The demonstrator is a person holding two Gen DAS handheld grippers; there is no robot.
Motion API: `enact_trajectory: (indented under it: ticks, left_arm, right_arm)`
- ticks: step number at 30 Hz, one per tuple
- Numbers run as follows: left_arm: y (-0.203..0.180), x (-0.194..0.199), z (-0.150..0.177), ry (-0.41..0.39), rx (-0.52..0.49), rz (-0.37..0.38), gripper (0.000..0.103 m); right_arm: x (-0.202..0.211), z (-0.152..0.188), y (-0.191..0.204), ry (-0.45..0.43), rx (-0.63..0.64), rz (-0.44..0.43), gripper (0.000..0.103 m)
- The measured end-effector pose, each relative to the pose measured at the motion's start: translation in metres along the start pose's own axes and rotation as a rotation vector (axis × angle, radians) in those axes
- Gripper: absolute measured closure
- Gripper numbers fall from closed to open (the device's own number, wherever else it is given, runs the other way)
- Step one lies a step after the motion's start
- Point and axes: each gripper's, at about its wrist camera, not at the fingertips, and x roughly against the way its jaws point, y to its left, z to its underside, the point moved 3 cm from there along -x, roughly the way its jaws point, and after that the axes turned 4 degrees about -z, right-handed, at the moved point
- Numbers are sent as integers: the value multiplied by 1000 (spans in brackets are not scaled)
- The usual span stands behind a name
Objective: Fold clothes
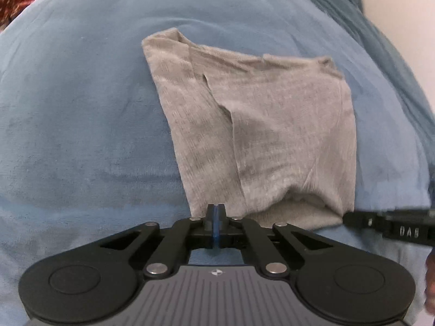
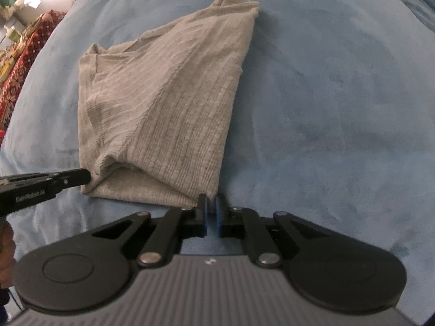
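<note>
Likely a home bedroom, blue bedspread (image 2: 326, 95)

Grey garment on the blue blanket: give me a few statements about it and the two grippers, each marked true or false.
1. The grey garment lies partly folded on a blue blanket. True.
2. The left gripper is wide open. False: its blue pads are pressed together at the garment's near corner.
3. The right gripper sits at the garment's other near corner. True.
4. The garment is hanging in the air. False: it lies on the blanket, only its near edge slightly raised.
5. A red patterned fabric shows at the left edge of the right wrist view. True.
6. A second garment lies on top of the grey one. False: nothing lies on it.
</note>
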Motion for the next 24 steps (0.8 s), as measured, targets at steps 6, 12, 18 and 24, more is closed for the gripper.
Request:
enact_trajectory:
  ticks: [6, 12, 18, 24]
  left_arm:
    - [6, 9, -15, -17, -20, -7, 91]
    - [54, 1, -24, 54, 193, 87, 82]
    - [93, -12, -30, 121, 378, 274, 77]
    - [93, -40, -34, 185, 367, 366, 64]
  right_arm:
    - [21, 1, -10, -13, 9, -22, 86]
    - [23, -10, -33, -36, -124, -151, 80]
    - [8, -16, -50, -28, -253, -256, 75]
    - [-22, -23, -68, -2, -356, -353, 73]
